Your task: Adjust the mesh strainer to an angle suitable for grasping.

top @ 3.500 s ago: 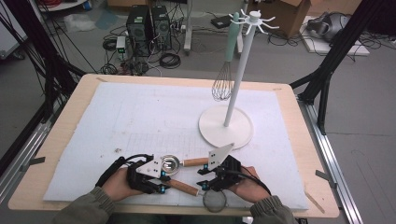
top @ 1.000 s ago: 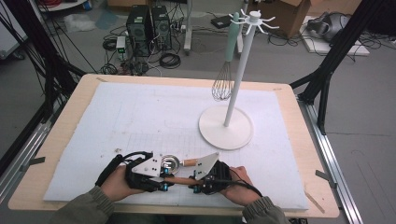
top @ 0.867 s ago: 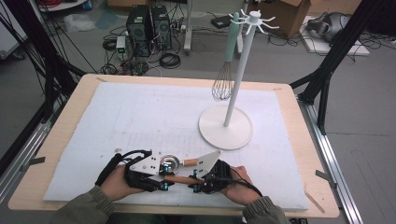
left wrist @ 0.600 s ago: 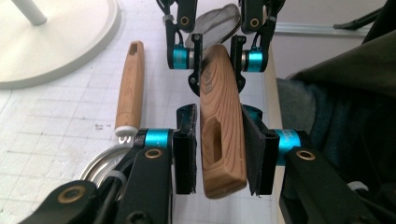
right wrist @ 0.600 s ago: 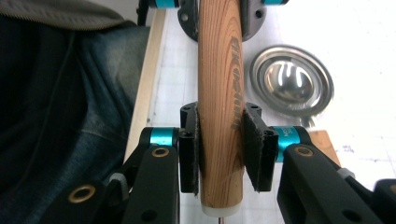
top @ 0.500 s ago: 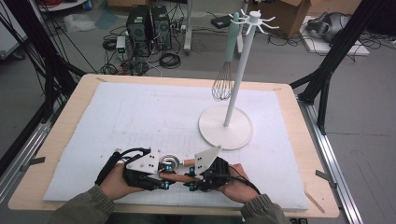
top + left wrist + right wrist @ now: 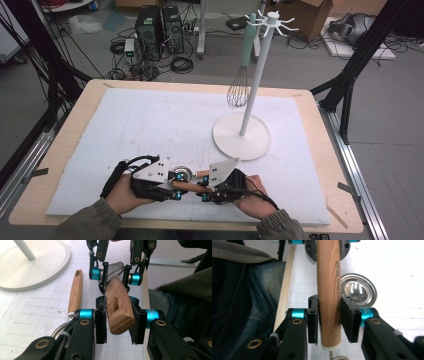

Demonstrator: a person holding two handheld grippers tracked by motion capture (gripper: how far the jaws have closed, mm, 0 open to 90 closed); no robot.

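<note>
Handle [image 7: 328, 290]: varnished grained wood, smooth. Ladle bowl [image 7: 358, 290] at 2 o'clock: polished mirror-glossy metal. Jaw pads [image 7: 347, 320]: matt black, rough foam.

A light-brown wooden handle with dark grain [image 7: 119, 307] lies level, clamped between the black fingers [image 7: 100, 322] of the left gripper [image 7: 117, 323] near its rounded end, where an oblong hanging slot is cut. Farther along, the same handle [image 7: 328, 290] sits pinched between the right gripper's [image 7: 329, 323] fingers [image 7: 348, 318], close to its white-collared end. In the high view the handle [image 7: 192, 186] bridges both grippers just above the bench [image 7: 70, 150].
</note>
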